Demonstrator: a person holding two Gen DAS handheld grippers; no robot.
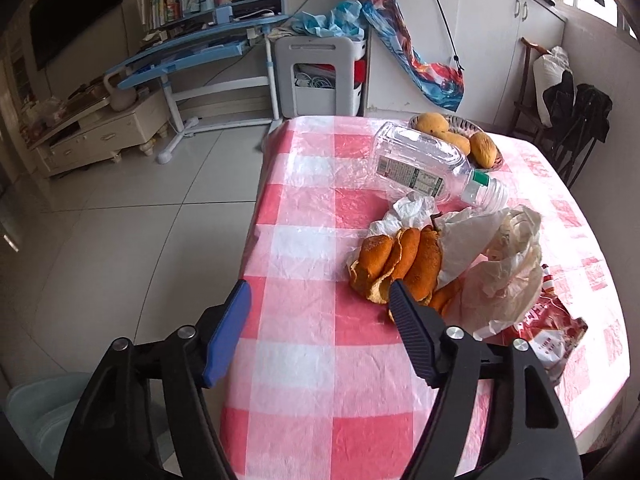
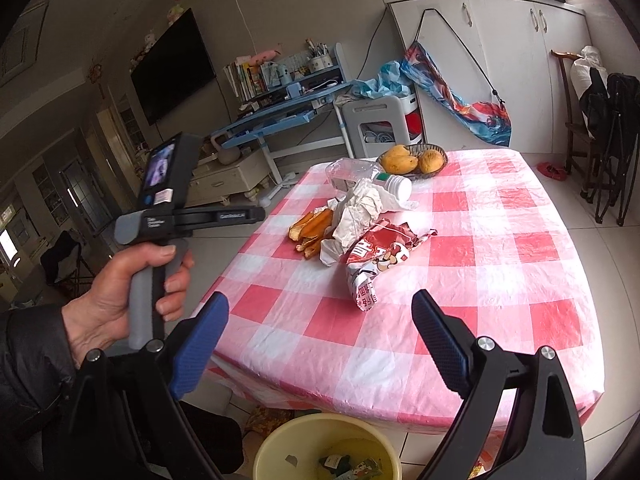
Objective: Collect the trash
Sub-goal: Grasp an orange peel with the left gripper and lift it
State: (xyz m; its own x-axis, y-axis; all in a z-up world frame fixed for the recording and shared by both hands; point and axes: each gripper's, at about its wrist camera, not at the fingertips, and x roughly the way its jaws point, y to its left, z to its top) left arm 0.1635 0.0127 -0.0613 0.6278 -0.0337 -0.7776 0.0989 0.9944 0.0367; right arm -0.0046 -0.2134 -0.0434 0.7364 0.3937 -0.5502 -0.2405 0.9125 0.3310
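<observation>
Clearly a lot left to collect: round table (image 2: 500, 280) under a pink-and-white checked plastic cover, with a heap of trash toward its left side and a yellow bin (image 2: 328, 452) on the floor below the near edge, a few scraps already inside. Largest of the heap, an empty clear plastic bottle (image 1: 428, 168) lying on its side beside the fruit basket (image 1: 496, 162), which looks like no trash and ought to stay. Next, crumpled white paper (image 1: 500, 268) draped over a red snack wrapper (image 2: 380, 252). Smallest, a fan of orange peels (image 1: 396, 264) at the heap's left. Risks, judged from this: loose, curled peels likely to scatter or slip out of a pinch; paper lying over peels and wrapper, so likely to drag along and drop beside the bin; slick cover prone to bunching if a fingertip digs in; bottle free to roll toward the basket. Left gripper (image 1: 320, 296) partly open, nothing between its fingers, right fingertip at the peels' near edge, contact impossible to confirm. Right gripper (image 2: 320, 312) wide open and empty, hanging over the near table edge above the bin, well short of the wrapper.
</observation>
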